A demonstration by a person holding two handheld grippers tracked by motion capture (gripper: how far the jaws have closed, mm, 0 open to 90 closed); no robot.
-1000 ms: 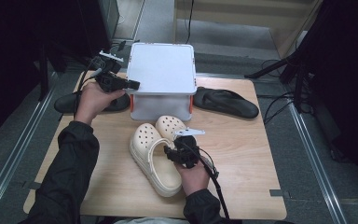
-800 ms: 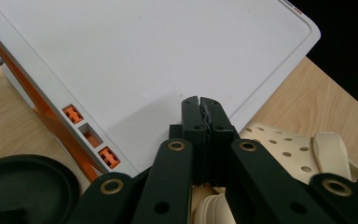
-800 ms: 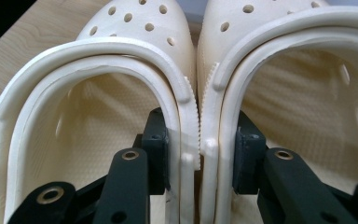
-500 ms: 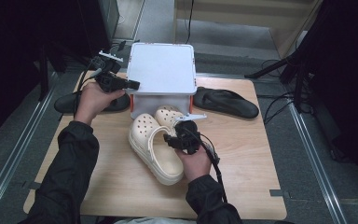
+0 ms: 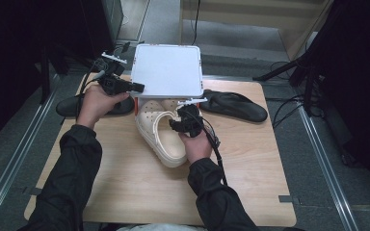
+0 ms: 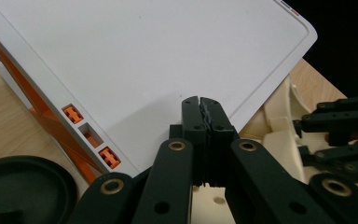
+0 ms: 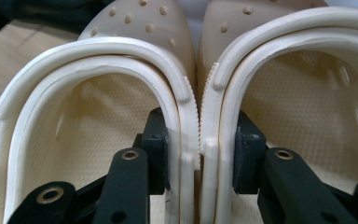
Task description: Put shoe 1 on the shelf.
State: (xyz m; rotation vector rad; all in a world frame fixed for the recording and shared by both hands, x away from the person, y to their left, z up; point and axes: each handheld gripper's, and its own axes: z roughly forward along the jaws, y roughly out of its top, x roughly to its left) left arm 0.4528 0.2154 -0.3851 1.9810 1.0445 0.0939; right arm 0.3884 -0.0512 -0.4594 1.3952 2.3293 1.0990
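Clogs (image 5: 160, 131), cream pair, now sit with their toes tucked under the raised white lid (image 5: 167, 70) of the box at the table's (image 5: 250, 159) far edge; a second ago they lay clear of it, nearer the person. Right gripper (image 5: 187, 118) pinches the two inner side walls together, one jaw inside each shoe. Left gripper (image 5: 125, 86) is clamped on the lid's edge, holding it tilted up. Judged: pair is mid-slide into the box, more push needed. Black sandals (image 5: 235, 105) lie beside it, untouched.

Two cream clogs (image 5: 161, 132), two black sandals (image 5: 233, 104), one lid (image 5: 167, 70)
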